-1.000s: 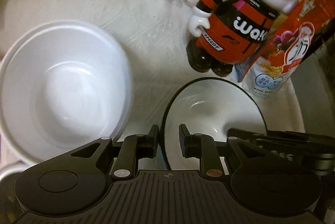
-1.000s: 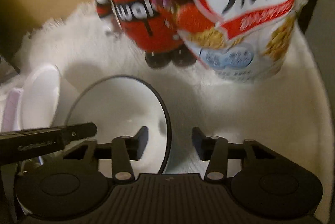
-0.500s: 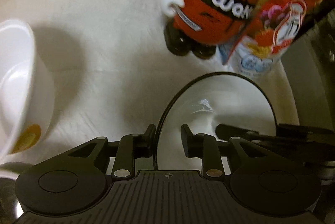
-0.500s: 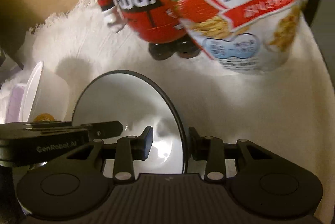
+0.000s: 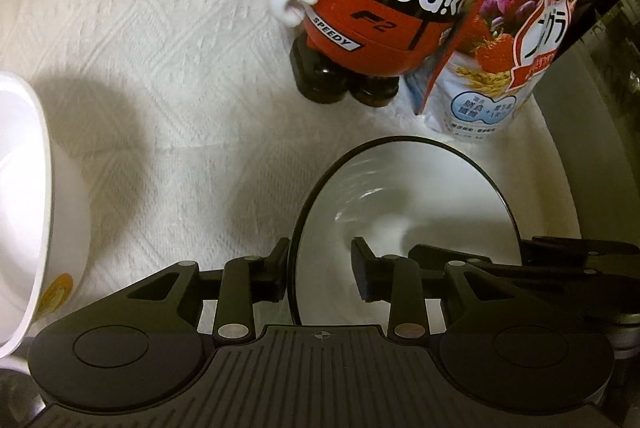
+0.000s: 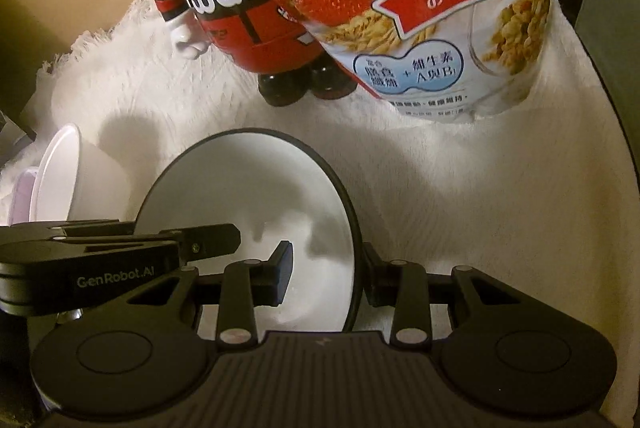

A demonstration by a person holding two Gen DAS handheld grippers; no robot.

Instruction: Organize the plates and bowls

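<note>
**Two grippers at one bowl**

A white bowl with a thin black rim [image 5: 404, 195] sits on a fluffy white cloth [image 5: 160, 67]. The left gripper [image 5: 320, 264] has its two fingers on either side of the bowl's left rim. One finger is outside and one is inside, and there is a gap between them, so they are spread apart. The right gripper [image 6: 326, 268] does the same on the bowl's right rim, with its fingers spread too.

A second bowl, plain white [image 5: 24, 207], is off to the left, tipped up on its side. Behind the bowls stand a red and black toy robot [image 5: 384, 7] and a bag of cereal [image 6: 440, 19], just beside each other.
</note>
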